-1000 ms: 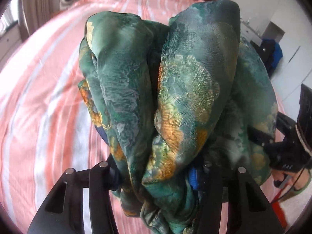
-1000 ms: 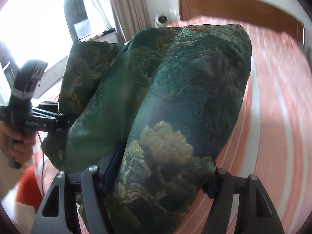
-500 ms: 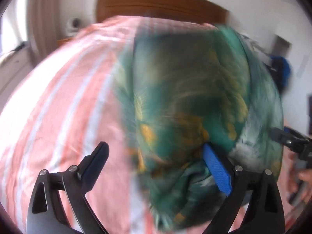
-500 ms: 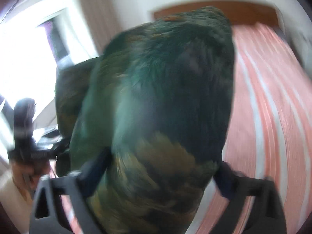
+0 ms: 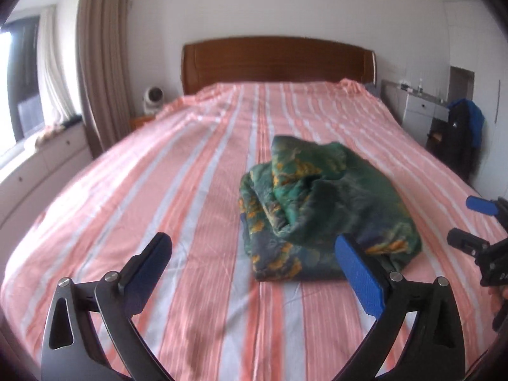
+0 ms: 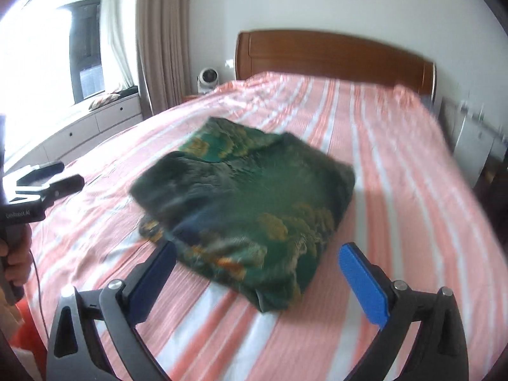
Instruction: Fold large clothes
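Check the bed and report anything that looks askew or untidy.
The green patterned garment lies mid-bed on the striped sheet as a lumpy bundle: its top layers bunch up at the left end rather than lying flat. Both grippers, left and right, are open and off it.

Pretty ordinary bedroom. A big bed with a pink-and-white striped sheet (image 5: 190, 171) fills most of the room, backed by a dark wooden headboard (image 5: 276, 60) against a plain white wall (image 5: 285, 3). On one side there's a window (image 6: 85, 50) blasting in daylight, with sheer white curtains and a heavier brown curtain (image 5: 101, 63) next to it. Low white drawers (image 6: 95, 127) run under the window. A small white fan (image 5: 154, 98) sits by the headboard. On the far side stands a white cabinet (image 5: 419, 108), with dark and blue clothes (image 5: 463, 133) hanging nearby.
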Demonstrator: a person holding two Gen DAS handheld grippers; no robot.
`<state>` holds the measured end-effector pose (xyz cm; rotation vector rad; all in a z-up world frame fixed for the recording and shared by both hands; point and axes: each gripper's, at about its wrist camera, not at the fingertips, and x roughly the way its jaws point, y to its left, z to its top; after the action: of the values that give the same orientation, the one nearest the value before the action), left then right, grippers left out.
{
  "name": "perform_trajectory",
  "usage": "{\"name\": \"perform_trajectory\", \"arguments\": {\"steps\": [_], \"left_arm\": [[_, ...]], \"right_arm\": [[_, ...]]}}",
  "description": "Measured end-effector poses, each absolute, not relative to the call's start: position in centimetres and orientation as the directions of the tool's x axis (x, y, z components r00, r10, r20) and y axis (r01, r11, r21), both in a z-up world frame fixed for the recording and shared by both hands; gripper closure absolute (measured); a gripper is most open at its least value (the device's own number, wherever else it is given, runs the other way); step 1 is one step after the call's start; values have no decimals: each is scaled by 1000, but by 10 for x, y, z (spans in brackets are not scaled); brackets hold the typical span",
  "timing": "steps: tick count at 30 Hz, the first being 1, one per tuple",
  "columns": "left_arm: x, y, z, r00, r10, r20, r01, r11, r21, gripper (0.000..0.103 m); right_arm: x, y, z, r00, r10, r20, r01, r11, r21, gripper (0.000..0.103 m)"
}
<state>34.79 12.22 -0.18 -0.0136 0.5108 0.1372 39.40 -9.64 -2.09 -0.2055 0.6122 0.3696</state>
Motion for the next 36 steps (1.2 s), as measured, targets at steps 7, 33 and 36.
{"name": "perform_trajectory", "arguments": {"steps": [7,33,36], "left_arm": [[294,93,20,884,210,-418,-195,978,79,0],[194,59,-7,831,176,-528,-154,984,86,0],[191,50,-11,809,155,-567,-128,988,87,0]], "right_arm": [[327,-123,5,813,241,-530,-331,940,-80,1],[169,-150,-9,887,28,-462,-94,988,-120,0],[163,-145,-16,849,68,-524,-138,986,-95,0]]}}
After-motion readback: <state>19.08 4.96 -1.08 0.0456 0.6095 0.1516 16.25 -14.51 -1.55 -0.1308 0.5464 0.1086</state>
